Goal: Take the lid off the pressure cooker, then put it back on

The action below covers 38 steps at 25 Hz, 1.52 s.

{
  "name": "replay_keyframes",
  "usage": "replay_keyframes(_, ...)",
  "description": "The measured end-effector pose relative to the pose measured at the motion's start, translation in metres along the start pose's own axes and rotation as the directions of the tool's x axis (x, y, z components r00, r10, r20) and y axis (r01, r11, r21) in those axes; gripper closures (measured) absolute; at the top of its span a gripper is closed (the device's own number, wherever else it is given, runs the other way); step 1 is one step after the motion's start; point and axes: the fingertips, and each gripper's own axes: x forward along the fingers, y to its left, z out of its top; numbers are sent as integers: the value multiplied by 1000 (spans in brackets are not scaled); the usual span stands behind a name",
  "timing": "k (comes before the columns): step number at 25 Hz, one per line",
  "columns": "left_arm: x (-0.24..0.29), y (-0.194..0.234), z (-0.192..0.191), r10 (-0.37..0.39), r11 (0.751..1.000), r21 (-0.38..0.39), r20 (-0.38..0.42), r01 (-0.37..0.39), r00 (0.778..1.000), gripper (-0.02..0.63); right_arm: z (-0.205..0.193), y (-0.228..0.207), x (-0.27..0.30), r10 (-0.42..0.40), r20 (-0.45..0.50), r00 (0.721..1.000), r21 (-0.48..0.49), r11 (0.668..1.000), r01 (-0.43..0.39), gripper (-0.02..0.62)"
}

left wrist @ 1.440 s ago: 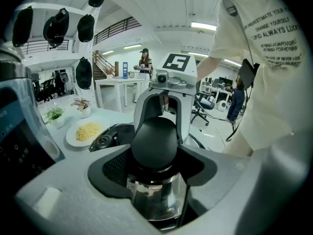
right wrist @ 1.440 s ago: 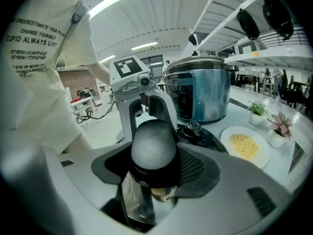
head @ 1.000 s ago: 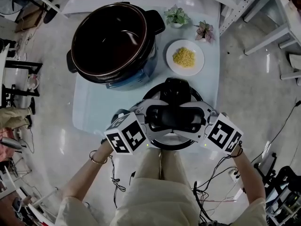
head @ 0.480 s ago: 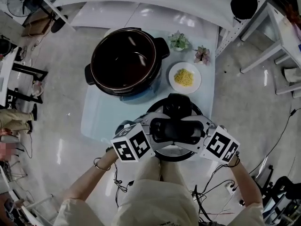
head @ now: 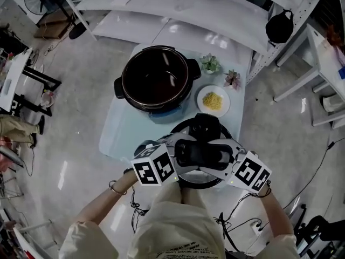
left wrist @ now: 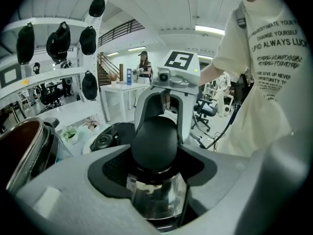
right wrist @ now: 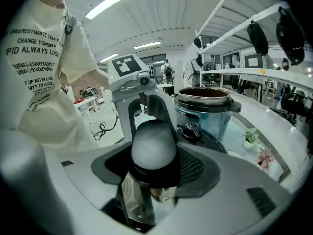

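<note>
While my left tool [head: 179, 153] and right tool [head: 228, 156] each clamp one end of its handle [head: 204, 153], the lid [head: 204, 125] rises clear of the desk [head: 123, 129]; refitting on the cooker [head: 156, 81] follows.

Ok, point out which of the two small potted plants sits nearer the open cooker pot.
The green-leaved plant, right beside the side handle of the cooker pot. The pinkish-leaved plant stands farther off, beyond the green one.
</note>
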Motion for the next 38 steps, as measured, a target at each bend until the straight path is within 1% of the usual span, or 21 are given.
replay_keyframes(4, -11, -4, 11, 32, 999, 13, 11, -33, 999, 318, 12, 5, -8, -6, -1, 1000, -39, 999, 6, 319)
replay_keyframes(9, -27, -10, 24, 59, 998, 23, 22, -59, 998, 318, 29, 14, -17, 6, 20, 1000, -62, 998, -5, 319)
replay_keyframes(16, -44, -16, 29, 101, 994, 36, 14, -102, 995, 318, 46, 24, -19, 5, 32, 999, -109, 994, -2, 319)
replay_keyframes(23, -64, -16, 36, 118, 991, 58, 13, -119, 993, 318, 66, 28, -20, -1, 52, 999, -127, 992, 8, 319)
replay_keyframes(28, -76, -12, 34, 119, 990, 80, 19, -120, 993, 318, 78, 28, -15, -18, 54, 998, -132, 991, 25, 320)
replay_keyframes(35, -102, -3, 33, 96, 990, 101, 40, -99, 995, 318, 103, 26, -5, -52, 39, 998, -124, 991, 57, 321)
replay_keyframes(38, -115, 2, 33, 70, 991, 114, 56, -76, 996, 318, 117, 25, 0, -71, 33, 997, -113, 991, 74, 319)
